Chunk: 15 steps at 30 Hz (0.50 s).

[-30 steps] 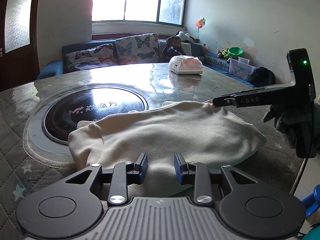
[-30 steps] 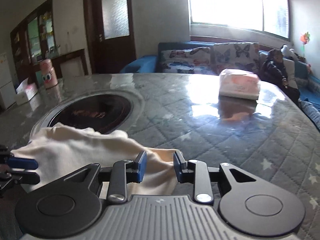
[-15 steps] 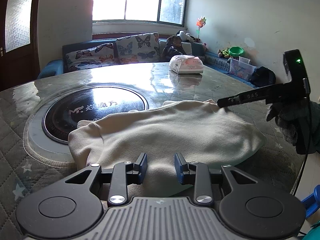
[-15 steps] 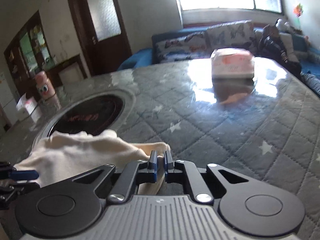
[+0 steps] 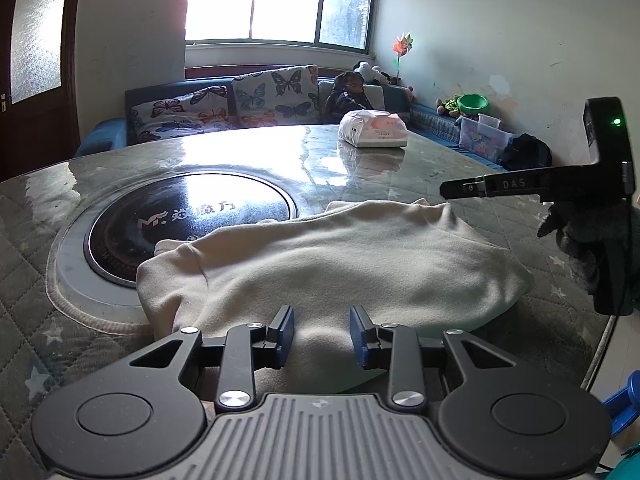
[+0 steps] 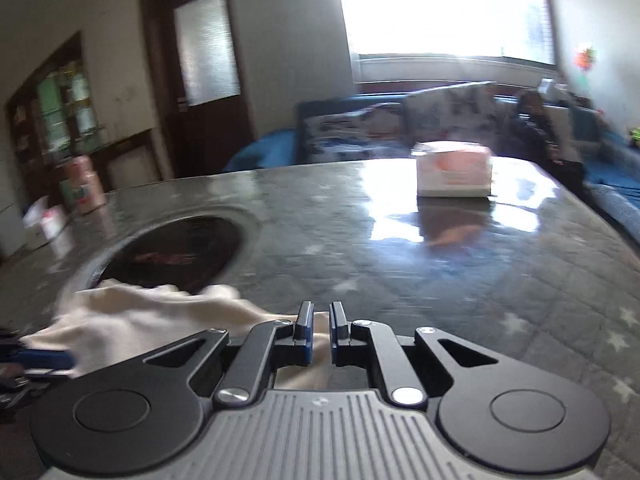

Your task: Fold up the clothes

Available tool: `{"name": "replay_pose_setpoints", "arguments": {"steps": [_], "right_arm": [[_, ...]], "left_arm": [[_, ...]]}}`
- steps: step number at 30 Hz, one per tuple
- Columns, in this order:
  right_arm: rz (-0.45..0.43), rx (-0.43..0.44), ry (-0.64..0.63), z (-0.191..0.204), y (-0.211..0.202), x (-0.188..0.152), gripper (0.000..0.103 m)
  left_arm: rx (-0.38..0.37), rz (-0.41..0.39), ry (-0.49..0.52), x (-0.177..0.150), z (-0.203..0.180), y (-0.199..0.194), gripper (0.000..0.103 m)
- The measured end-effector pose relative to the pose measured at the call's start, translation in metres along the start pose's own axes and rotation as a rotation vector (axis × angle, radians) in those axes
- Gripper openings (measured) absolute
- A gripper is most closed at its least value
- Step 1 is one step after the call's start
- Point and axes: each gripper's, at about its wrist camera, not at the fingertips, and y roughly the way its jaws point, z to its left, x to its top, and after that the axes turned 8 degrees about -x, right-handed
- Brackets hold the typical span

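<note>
One cream garment [image 5: 332,268] lies in a soft, rumpled heap on the table [image 5: 400,176], straight ahead of the left gripper [image 5: 322,338] and running under its two blue-padded fingers [image 5: 285,334]; its fabric looks matte and fleecy, with rounded folds and a hem bulging up between the pads. That gripper's jaws stand partly apart over the cloth, and the pads do not visibly press on it. The right gripper [image 6: 319,330] has its jaws drawn nearly together, a narrow slit left between them, with a thin edge of the same garment [image 6: 140,316] caught there and trailing off to its left; this view is motion-blurred, so the pinch itself is hard to make out. From the left gripper, the right one [image 5: 448,191] shows off to the right as a black bar held in a dark gloved hand [image 5: 580,236], partly cut off by the frame edge. One round black cooktop plate [image 5: 188,220], glossy and ringed in grey, sits ahead and to the left, the garment overlapping its near rim. One white plastic-wrapped tissue pack [image 5: 374,130] rests far ahead on the shiny quilted table cover.
</note>
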Motion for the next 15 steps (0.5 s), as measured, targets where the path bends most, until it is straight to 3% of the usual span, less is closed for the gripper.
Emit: {"name": "replay_pose_setpoints", "arguments": {"steps": [3,8,12,15], "right_arm": [[0.028,-0.007,-0.040,0.008,0.006,-0.007,0.007],[0.030,-0.059,0.021,-0.006,0.006,-0.010,0.007],[-0.010,-0.023,-0.046,0.008,-0.013,-0.007,0.008],[0.013,0.008,-0.084,0.021,-0.012,-0.014,0.008]], "left_arm": [[0.000,-0.002,0.000,0.000,0.001,-0.001,0.034],[0.004,-0.003,-0.004,0.000,0.002,-0.003,0.035],[0.013,-0.007,-0.007,0.000,0.000,-0.006,0.035],[0.019,-0.011,-0.004,-0.001,-0.001,-0.009,0.035]]}}
